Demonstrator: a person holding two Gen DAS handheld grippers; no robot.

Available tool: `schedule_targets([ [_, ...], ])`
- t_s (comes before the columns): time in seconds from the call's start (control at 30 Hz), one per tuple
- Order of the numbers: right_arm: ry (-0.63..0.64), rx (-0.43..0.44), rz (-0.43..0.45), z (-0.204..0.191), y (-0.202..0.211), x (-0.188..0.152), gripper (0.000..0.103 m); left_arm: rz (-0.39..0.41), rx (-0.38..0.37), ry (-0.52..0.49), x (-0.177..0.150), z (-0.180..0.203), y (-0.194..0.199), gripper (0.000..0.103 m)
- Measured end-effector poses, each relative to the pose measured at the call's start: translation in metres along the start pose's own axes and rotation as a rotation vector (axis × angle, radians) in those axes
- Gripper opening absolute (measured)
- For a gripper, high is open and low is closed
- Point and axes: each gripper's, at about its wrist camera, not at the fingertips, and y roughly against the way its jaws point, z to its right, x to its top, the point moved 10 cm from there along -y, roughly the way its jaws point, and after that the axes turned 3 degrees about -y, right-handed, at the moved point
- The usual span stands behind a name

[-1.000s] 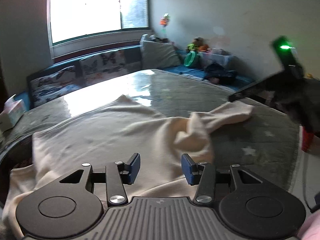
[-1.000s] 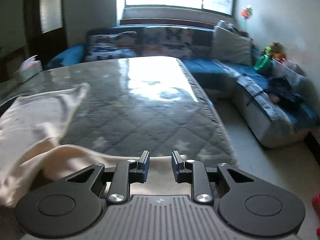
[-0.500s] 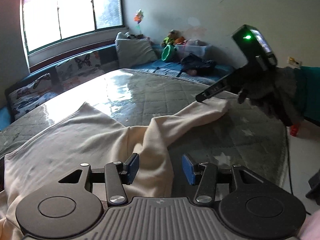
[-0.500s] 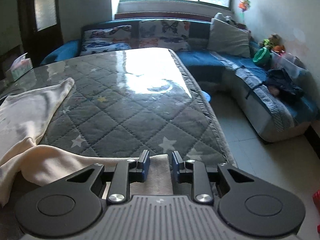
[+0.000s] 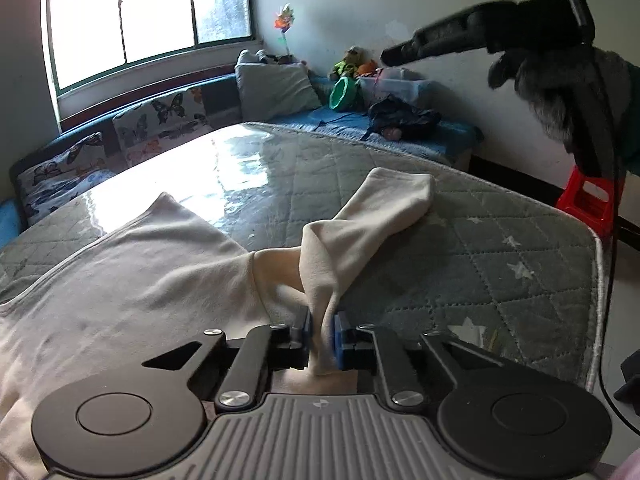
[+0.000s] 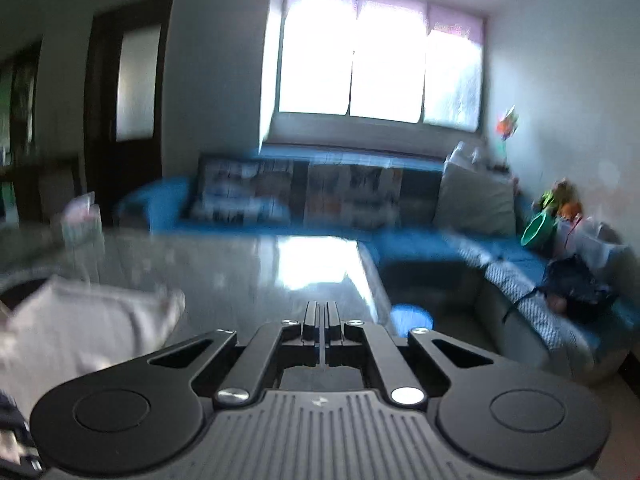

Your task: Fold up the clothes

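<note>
- Pads [image 5: 340, 336] of the left gripper [image 5: 321, 338] have just been closing and now clamp a bunched fold of the cream garment [image 5: 132, 280]; the cloth stands up in a ridge between the blue pads.
- From that pinch a sleeve [image 5: 384, 204] runs away up and to the right, lying flat on the quilt [image 5: 500, 280], its cuff end near the far right part of the table.
- The rest of the garment spreads to the left of the gripper, wrinkled, with one corner pointing toward the glossy bare patch of the tabletop [image 5: 192, 176].
- Right gripper [image 6: 321, 320] has its fingers pressed together with nothing between them; its jaws have just been closing too.
- In the left view that right gripper [image 5: 394, 54] hangs in the air above the table's far right side, well apart from the sleeve, held by a hand in a grey fuzzy glove [image 5: 560, 88].
- The right view is blurred; the garment [image 6: 80, 332] shows at its lower left, clear of the closed fingers.
- Around the table: a blue sofa [image 6: 420, 240] with butterfly cushions [image 5: 160, 120] under the window [image 5: 148, 16], toys in the corner, a red stool [image 5: 588, 200] at the right.
</note>
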Motion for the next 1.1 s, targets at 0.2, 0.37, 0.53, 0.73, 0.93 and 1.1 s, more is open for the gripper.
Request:
schedule_targets([
  [0.2,-0.059,-0.021,-0.224,0.017,-0.029,-0.048,0.008,0.0,-0.005,-0.028,0.0,0.0,0.001,0.018],
  [0.37,-0.024,0.01,-0.314,-0.002,-0.064,-0.074,0.016,0.03,-0.01,-0.026,0.013,-0.002,0.006,0.042],
  [0.53,-0.013,-0.013,-0.362,-0.003,-0.09,-0.087,0.025,0.033,-0.017,0.002,0.027,-0.004,-0.005,0.047],
  [0.73,0.021,0.018,-0.381,-0.01,-0.097,-0.093,0.01,0.012,-0.031,0.015,0.035,-0.006,-0.025,0.046],
  [0.93,0.049,0.026,-0.305,-0.015,-0.088,-0.072,0.003,0.008,-0.055,0.048,0.033,-0.009,-0.031,0.011],
  [1.1,0.028,0.047,-0.124,-0.015,-0.06,-0.028,0.003,0.093,-0.078,0.07,0.04,-0.011,-0.016,0.006],
])
